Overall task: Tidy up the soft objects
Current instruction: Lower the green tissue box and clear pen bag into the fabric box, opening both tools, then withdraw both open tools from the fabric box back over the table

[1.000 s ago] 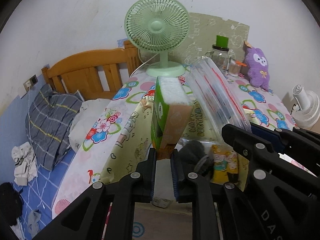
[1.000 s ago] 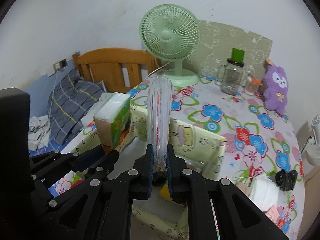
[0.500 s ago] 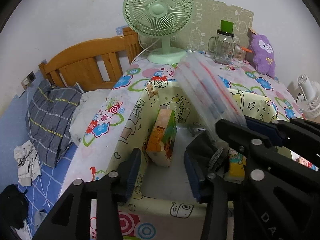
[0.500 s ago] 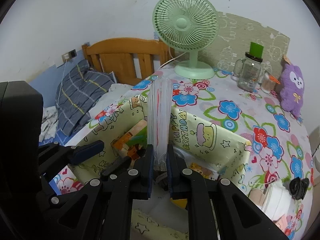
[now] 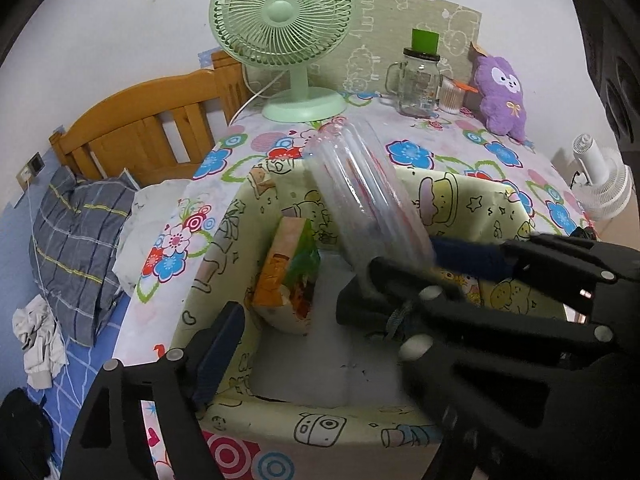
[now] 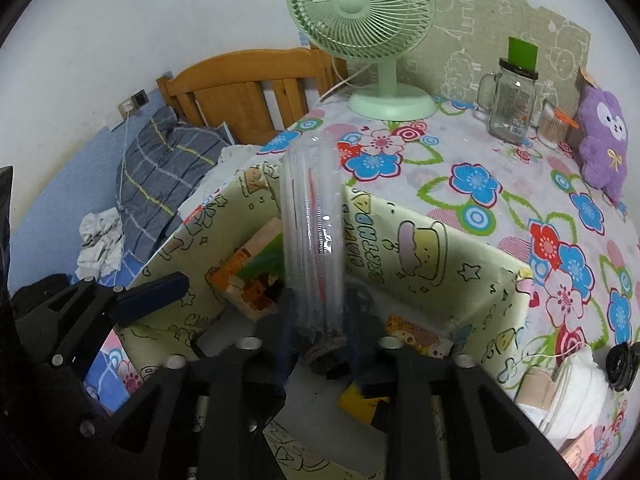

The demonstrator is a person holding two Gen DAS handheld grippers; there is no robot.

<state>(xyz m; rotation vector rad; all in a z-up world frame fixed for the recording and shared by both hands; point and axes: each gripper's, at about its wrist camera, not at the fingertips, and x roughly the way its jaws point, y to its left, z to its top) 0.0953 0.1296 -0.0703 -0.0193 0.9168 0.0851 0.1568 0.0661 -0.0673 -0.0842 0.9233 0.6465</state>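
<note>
A yellow cartoon-print fabric box (image 5: 460, 184) (image 6: 420, 248) stands on the flowered table. An orange-and-green tissue pack (image 5: 292, 276) (image 6: 248, 276) leans against the box's left inside wall, free of any grip. My left gripper (image 5: 312, 320) is over the box's near left corner. Its jaws are opening wide with nothing pressed between them, and one finger (image 6: 152, 298) shows in the right wrist view. A clear zip bag (image 5: 360, 200) (image 6: 312, 240) with dark items at its bottom stands upright in the box. My right gripper (image 6: 322, 328) is opening, its blurred pads beside the bag's lower end.
A green fan (image 6: 360, 12), a glass mug jar (image 6: 512, 100) and a purple plush toy (image 6: 600, 136) stand at the back of the table. A yellow packet (image 6: 360, 400) lies in the box. White rolled items (image 6: 576, 392) sit at the right. Left of the table are a wooden headboard (image 5: 140, 128) and a pillow (image 5: 76, 240).
The left gripper opened and the tissue pack dropped from it into the box. The right gripper sank with the bag into the box and its jaws parted.
</note>
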